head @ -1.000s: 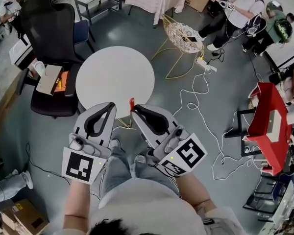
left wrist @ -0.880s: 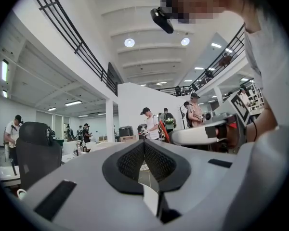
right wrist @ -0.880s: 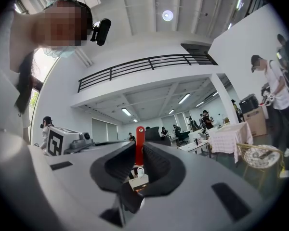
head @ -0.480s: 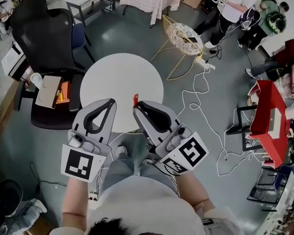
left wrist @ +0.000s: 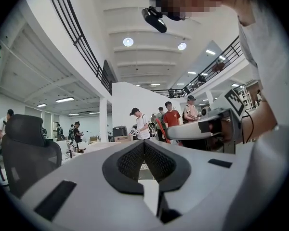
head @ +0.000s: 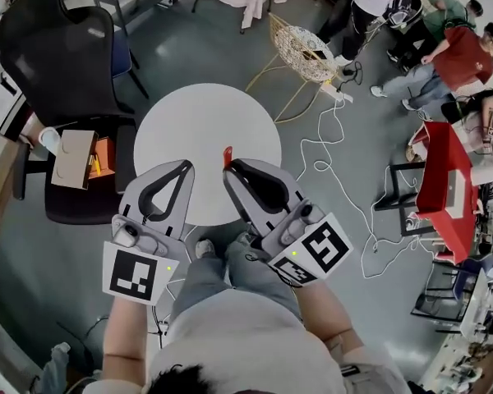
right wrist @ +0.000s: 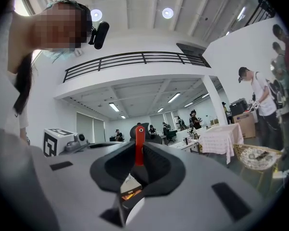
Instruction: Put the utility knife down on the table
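Observation:
A red utility knife (head: pixel 227 155) sticks up out of my right gripper (head: pixel 232 167), which is shut on it above the near edge of the round white table (head: pixel 205 121). In the right gripper view the knife (right wrist: pixel 139 146) stands upright between the dark pads, its round end above them. My left gripper (head: pixel 183 168) hangs beside the right one, shut with nothing in it. In the left gripper view its jaws (left wrist: pixel 144 143) meet, and the knife (left wrist: pixel 163 130) shows at the tip of the right gripper (left wrist: pixel 207 129).
A black office chair (head: pixel 62 48) and a seat with a cardboard box (head: pixel 72 158) stand left of the table. A yellow wire chair (head: pixel 304 56) is behind it, white cables (head: pixel 337 171) lie on the floor, a red cart (head: pixel 448 187) stands right. People are at the top right.
The table has drawn nearer under the grippers, and both tips now hang over its near edge. Both grippers keep their pose, and the knife stays in the right one.

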`<state>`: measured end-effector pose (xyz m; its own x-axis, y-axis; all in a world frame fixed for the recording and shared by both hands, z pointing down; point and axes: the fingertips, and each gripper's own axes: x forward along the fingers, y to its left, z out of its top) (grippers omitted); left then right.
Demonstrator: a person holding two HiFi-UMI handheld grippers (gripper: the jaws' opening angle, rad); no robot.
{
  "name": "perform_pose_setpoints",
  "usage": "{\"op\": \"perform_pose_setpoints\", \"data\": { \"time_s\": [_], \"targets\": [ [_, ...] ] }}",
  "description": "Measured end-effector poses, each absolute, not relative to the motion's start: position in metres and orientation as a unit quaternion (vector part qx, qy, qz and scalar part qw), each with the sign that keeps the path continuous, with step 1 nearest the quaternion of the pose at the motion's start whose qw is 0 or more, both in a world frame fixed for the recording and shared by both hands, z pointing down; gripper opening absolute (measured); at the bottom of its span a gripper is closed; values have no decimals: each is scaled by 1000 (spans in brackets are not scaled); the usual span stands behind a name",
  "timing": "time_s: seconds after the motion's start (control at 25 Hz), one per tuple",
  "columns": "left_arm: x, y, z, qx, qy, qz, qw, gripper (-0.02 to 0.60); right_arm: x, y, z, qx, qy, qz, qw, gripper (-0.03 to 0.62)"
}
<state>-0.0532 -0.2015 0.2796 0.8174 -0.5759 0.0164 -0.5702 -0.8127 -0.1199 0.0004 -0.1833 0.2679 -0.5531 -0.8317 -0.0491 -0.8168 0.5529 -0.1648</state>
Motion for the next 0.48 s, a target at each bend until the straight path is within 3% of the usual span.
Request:
{"op": "perform_pose_setpoints", "data": {
  "time_s": [0.48],
  "targets": [
    [-51,-228,300,-942,333,-28,23,9,9,-232,323,-452,885,-108,9,55]
  ]
}}
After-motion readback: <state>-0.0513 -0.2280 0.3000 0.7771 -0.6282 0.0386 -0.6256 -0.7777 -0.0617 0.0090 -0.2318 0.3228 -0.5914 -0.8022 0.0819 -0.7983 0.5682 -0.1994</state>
